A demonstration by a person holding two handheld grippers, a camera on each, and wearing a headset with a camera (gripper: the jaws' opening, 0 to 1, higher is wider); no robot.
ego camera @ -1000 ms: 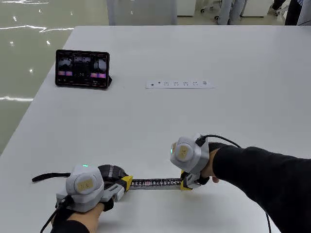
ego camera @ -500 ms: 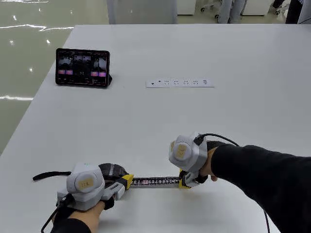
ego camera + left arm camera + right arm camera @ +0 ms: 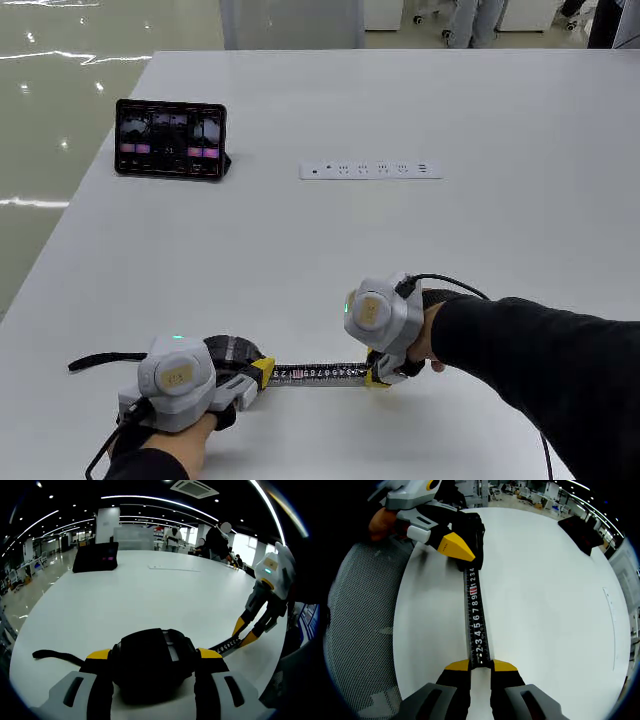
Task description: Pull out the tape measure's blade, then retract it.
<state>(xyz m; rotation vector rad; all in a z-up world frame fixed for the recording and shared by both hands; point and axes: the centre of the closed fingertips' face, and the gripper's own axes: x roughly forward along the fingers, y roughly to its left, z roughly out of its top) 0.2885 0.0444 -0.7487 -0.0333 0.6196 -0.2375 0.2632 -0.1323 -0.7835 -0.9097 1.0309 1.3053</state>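
Note:
The black tape measure case (image 3: 232,354) lies near the table's front edge, and my left gripper (image 3: 247,376) is shut on it. In the left gripper view the case (image 3: 152,662) sits between the yellow-tipped jaws of the left gripper (image 3: 154,653). A short length of blade (image 3: 315,374) runs right from the case to my right gripper (image 3: 375,378), which is shut on the blade's end. In the right gripper view the blade (image 3: 476,615) shows numbers up to about 12, and the right gripper (image 3: 481,666) pinches its tip. The case (image 3: 471,530) is at the far end.
A dark tablet (image 3: 170,140) stands at the back left of the white table (image 3: 450,230). A white power strip (image 3: 370,170) lies mid-table. The case's black wrist strap (image 3: 100,361) trails left. People stand in the background beyond the table (image 3: 220,537).
My right gripper has moved left toward the case with the blade's end, so the exposed blade is shorter. The left gripper and the case have stayed put.

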